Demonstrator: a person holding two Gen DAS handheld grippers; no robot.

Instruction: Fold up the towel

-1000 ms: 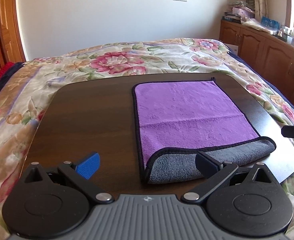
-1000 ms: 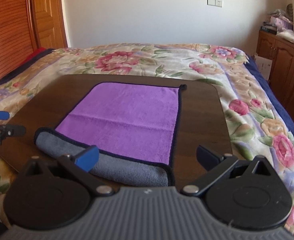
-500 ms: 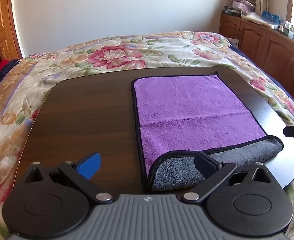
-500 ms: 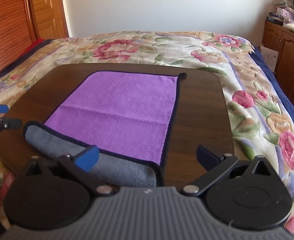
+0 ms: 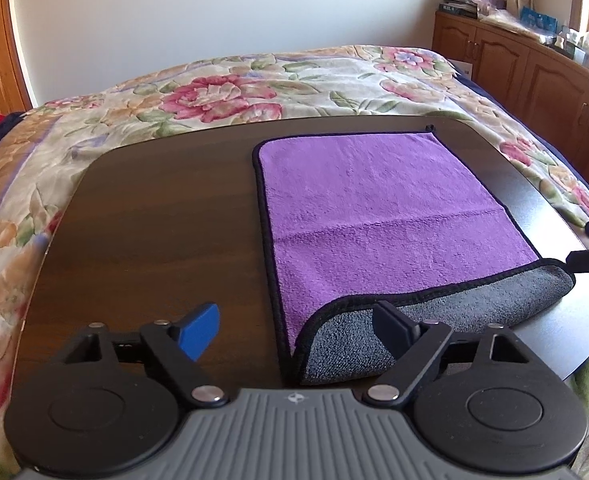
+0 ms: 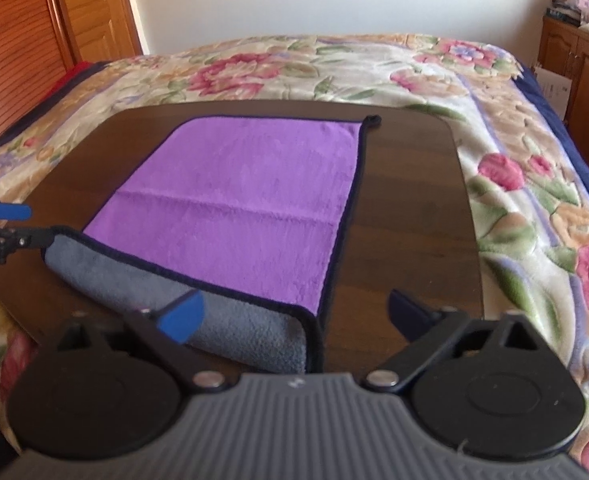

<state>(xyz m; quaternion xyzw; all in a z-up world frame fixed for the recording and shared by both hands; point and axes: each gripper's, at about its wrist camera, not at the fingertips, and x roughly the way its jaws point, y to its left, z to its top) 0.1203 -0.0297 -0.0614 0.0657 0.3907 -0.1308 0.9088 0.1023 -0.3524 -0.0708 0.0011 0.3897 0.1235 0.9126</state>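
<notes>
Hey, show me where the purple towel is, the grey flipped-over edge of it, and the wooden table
purple towel [image 5: 378, 216]: left wrist view, middle of its purple face.
grey flipped-over edge [image 6: 246, 326]: right wrist view, grey underside near the corner.
wooden table [image 5: 154, 232]: left wrist view, bare top.

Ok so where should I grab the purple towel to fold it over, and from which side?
Grip the towel at the two near corners of its turned-up near edge, where the grey underside shows and the hem lifts off the table. Come in low from the near side, the left gripper on the left corner and the right gripper on the right. Both are open.
</notes>
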